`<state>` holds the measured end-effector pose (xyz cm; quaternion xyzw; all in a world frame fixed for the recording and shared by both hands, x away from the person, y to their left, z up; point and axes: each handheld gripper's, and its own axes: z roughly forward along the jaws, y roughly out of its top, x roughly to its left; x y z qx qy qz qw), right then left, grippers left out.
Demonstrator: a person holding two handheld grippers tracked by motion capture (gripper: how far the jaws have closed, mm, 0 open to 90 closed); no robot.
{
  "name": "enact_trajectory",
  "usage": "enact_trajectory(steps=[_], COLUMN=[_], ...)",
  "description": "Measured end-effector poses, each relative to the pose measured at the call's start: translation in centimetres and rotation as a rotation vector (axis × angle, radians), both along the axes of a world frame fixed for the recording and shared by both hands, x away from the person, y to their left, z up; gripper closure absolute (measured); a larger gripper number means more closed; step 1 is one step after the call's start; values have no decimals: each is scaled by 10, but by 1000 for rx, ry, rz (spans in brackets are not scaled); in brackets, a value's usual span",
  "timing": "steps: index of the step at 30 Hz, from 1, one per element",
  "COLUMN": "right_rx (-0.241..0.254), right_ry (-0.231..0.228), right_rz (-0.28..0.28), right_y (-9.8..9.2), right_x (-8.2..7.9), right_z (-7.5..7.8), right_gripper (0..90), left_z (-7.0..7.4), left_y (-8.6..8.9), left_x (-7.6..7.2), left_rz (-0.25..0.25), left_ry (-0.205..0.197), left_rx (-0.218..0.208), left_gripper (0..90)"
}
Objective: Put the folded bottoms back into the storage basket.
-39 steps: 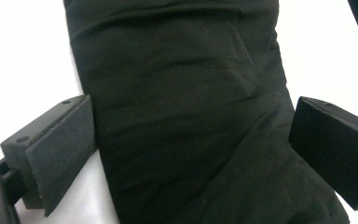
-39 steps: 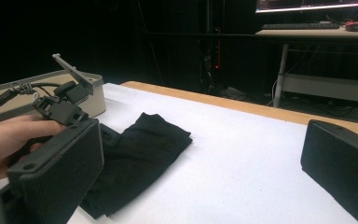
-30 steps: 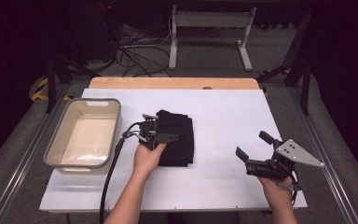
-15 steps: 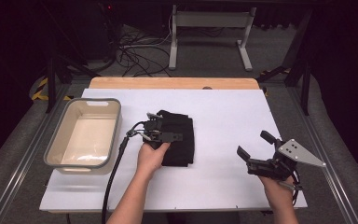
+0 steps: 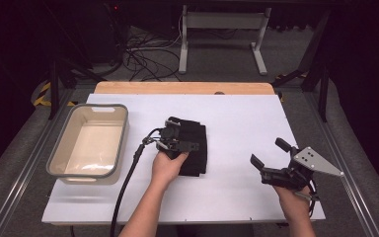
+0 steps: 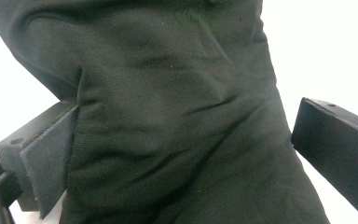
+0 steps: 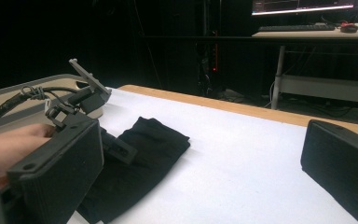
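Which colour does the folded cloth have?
Plain black folded cloth, clearest in the left gripper view.

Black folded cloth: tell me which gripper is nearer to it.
Left. The left gripper is over the black folded cloth, jaws open on either side of the fabric. The right gripper sits open, apart, toward the table's right edge.
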<state>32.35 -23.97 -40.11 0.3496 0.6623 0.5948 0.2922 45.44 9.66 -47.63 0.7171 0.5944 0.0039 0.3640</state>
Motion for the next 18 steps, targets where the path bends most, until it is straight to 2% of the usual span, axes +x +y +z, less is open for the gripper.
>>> enact_trajectory(steps=[10,18], right_rx=[-6,-12], right_ry=[8,18], right_rz=[3,0], right_y=[1,2], right_x=[0,2], right_z=[0,-1], right_gripper=[0,0], left_z=[1,2], left_y=[-14,-28], left_x=[0,0], left_rz=[14,21], left_ry=[-6,-7], left_rx=[96,150], left_gripper=[4,4])
